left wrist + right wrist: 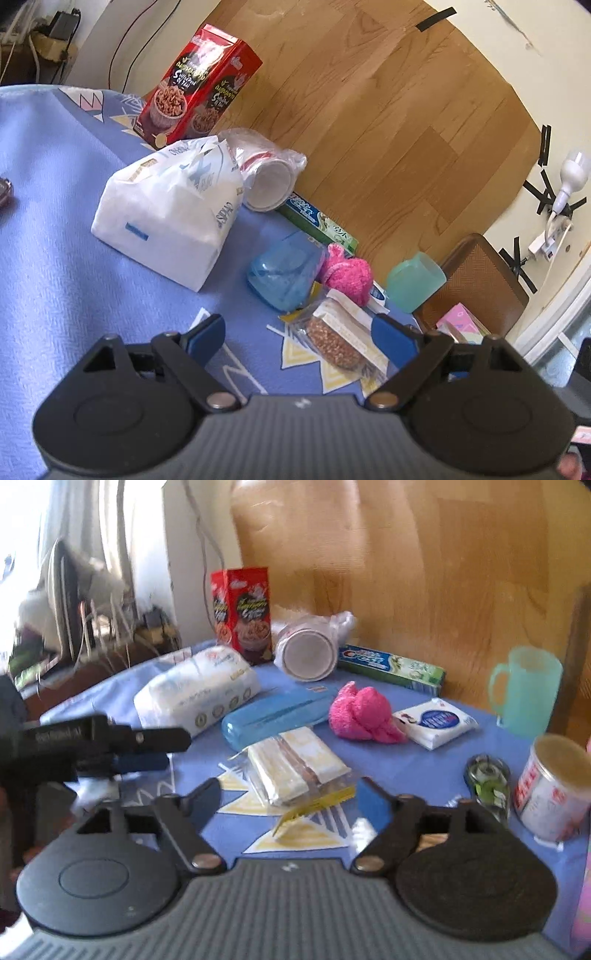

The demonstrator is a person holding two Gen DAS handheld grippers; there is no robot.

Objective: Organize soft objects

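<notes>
Since the clear snack packet (295, 770) lies flat on the blue cloth (406, 771) just ahead of the right gripper (286, 801), whose jaws stand wide and empty, I'd judge the tidy way is to come down square over its middle before closing. At about one o'clock beyond it sits the pink towel (364, 712), and at ten o'clock the left gripper (162, 751) hovers, also wide with nothing held.

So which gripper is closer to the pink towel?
Right, slightly. The right gripper faces the pink towel across a snack packet; the left gripper sits farther off, beyond the blue case.
</notes>
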